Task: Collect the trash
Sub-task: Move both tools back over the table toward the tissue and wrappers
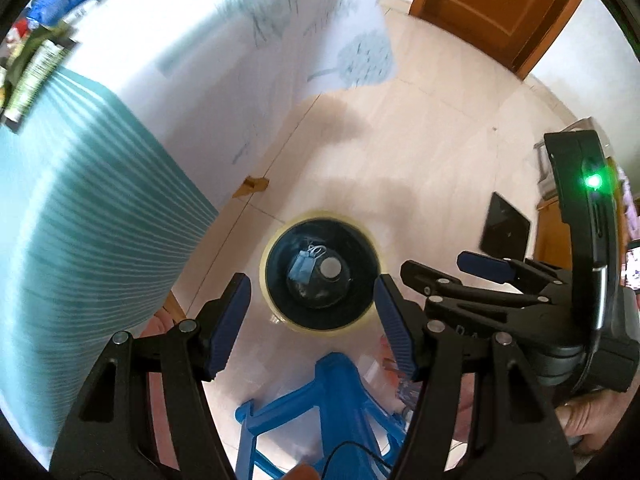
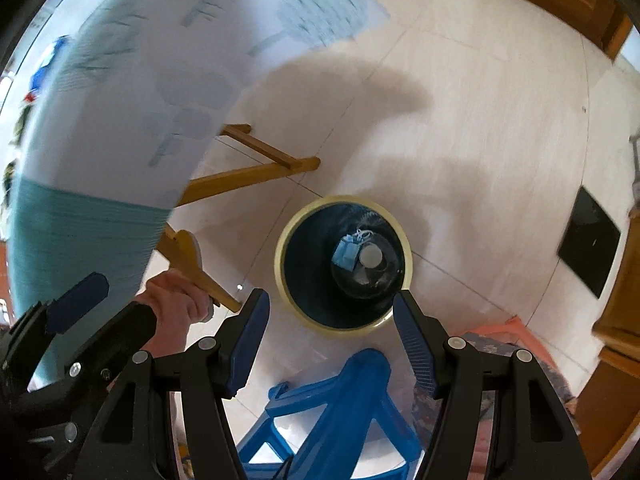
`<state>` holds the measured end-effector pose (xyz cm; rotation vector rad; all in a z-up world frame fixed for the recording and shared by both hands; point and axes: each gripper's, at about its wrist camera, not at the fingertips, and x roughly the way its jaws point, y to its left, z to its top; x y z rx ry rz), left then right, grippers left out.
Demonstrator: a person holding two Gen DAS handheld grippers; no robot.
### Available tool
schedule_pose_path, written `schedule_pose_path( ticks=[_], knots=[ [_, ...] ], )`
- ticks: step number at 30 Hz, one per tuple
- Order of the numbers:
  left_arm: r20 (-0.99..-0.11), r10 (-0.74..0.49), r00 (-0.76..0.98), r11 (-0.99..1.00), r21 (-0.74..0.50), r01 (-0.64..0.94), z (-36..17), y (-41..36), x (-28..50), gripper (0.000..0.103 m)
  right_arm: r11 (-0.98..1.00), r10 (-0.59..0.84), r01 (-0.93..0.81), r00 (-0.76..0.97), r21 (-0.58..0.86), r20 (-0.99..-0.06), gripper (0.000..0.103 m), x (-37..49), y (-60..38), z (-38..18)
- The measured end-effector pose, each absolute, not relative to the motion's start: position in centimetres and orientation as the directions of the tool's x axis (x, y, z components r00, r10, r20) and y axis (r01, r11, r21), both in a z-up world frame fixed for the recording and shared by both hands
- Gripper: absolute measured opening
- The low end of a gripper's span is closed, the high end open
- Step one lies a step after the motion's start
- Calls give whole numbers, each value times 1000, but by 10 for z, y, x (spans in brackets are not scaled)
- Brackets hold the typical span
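A round trash bin with a cream rim and dark inside stands on the floor below both grippers; it also shows in the right wrist view. In its bottom lie a blue face mask and a white round piece. My left gripper is open and empty, held high above the bin. My right gripper is open and empty too, right of the left one; it shows in the left wrist view.
A table with a white and teal cloth rises at the left, with packets on top. A blue plastic stool stands below the grippers. A wooden table leg, a black panel and a brown door surround the tiled floor.
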<state>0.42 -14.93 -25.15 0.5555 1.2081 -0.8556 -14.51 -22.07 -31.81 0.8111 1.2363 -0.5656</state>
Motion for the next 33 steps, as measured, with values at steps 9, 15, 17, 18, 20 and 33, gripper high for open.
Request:
schedule_pose_path(
  ticks=[9,15,17,18,20,33],
  knots=[
    [-922,-362,141,577,-103,810,-162,-110,12,61,686,-48,678,402,262,-914,66,-135,-192,-194],
    [-880,-417,227,594,-75,801,-98,-72,33,61,745,-62,607,474,275,-878,66,-109,-171,-132],
    [-869,-421,259,608,-59,792,-82,-60,43,61,766,-61,580,493,276,-868,66,-95,-163,-117],
    [-862,-422,280,619,-49,784,-73,-52,50,61,780,-62,564,502,272,-863,66,-87,-159,-108],
    [-853,-423,306,639,-41,768,-58,-35,62,61,805,-59,530,517,266,-854,66,-70,-148,-93],
    [-807,-384,449,785,-29,619,-30,66,172,61,907,-25,363,551,213,-834,66,52,-99,-53]
  ],
)
